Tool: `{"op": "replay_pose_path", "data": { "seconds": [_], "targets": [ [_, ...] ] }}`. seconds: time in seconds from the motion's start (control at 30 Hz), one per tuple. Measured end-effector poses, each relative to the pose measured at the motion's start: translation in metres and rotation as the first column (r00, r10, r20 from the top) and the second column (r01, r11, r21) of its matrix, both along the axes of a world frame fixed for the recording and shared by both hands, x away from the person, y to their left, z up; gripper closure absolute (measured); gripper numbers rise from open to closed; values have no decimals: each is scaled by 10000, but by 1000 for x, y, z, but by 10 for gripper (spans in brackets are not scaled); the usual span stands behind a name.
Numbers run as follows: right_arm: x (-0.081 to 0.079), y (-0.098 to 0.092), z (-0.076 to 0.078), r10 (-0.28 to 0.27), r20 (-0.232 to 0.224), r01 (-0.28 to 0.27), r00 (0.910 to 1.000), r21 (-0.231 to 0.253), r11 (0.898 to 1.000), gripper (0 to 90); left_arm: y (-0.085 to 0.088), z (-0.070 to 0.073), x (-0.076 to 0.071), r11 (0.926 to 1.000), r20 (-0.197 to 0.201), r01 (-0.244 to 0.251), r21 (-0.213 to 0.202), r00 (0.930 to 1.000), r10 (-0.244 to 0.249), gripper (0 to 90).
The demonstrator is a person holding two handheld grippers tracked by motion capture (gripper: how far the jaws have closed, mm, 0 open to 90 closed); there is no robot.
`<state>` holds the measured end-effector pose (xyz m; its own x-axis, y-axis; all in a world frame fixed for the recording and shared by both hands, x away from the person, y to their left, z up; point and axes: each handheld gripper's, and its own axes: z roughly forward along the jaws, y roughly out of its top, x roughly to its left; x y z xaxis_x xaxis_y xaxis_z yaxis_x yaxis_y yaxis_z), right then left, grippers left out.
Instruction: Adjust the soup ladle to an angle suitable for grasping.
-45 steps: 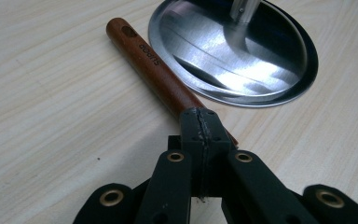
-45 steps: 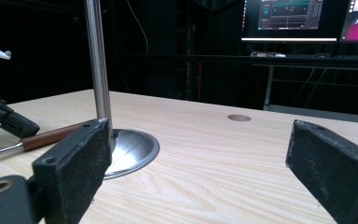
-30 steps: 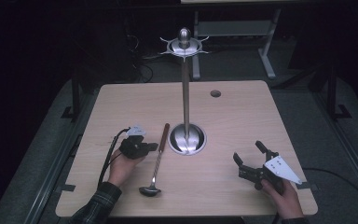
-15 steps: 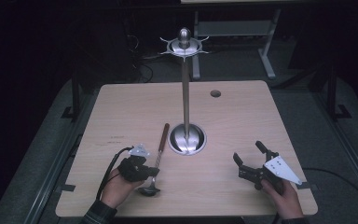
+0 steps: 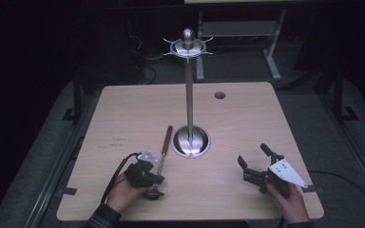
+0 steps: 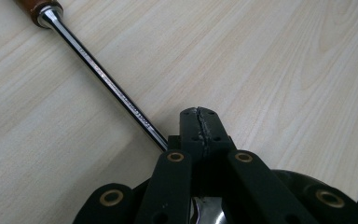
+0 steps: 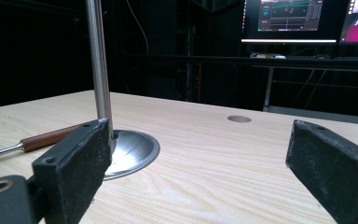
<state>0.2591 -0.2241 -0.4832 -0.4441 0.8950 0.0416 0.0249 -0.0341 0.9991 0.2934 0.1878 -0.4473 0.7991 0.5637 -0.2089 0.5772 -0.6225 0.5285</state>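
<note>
A ladle [image 5: 162, 151] with a brown wooden handle [image 6: 35, 4] and a thin steel shaft [image 6: 116, 95] lies on the wooden table [image 5: 138, 109], left of a steel stand [image 5: 189, 95]. The stand has a round base [image 5: 190, 141] and hooks at its top. My left gripper [image 5: 151, 179] sits over the ladle's bowl end. Its jaws [image 6: 200, 119] are shut, pads meeting, and the shaft runs in under the left jaw. My right gripper [image 5: 252, 153] is held open at the front right, nothing between its jaws [image 7: 198, 135], pointed at the stand's pole [image 7: 98, 60].
A round cable hole [image 5: 219, 95] is in the table's far right part. Behind the table are a dark floor, desk legs [image 5: 272, 52] and lit monitors [image 7: 289, 18]. Bare wood lies between the two grippers.
My left gripper has moved along the ladle's shaft toward the person, down to the bowl end. The ladle and the right gripper have stayed put.
</note>
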Motion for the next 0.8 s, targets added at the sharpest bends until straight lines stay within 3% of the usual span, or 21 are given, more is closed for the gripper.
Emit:
{"op": "replay_pose_path", "data": {
  "seconds": [0.4, 0.57, 0.8],
  "targets": [
    [0, 0, 0, 3, 7, -3, 10000, -6, 10000, 63, 4, 0, 1, 9992, 124, -104, 397, 9999, 99, 899],
    [0, 0, 0, 7, 37, -7, 10000, -33, 10000, 63, 7, 0, 3, 9958, 413, -247, 886, 9989, 211, 899],
    [0, 0, 0, 8, 27, -8, 10000, -18, 10000, 63, 15, 2, 6, 9940, 546, -670, 860, 9966, 624, 900]
  ]
}}
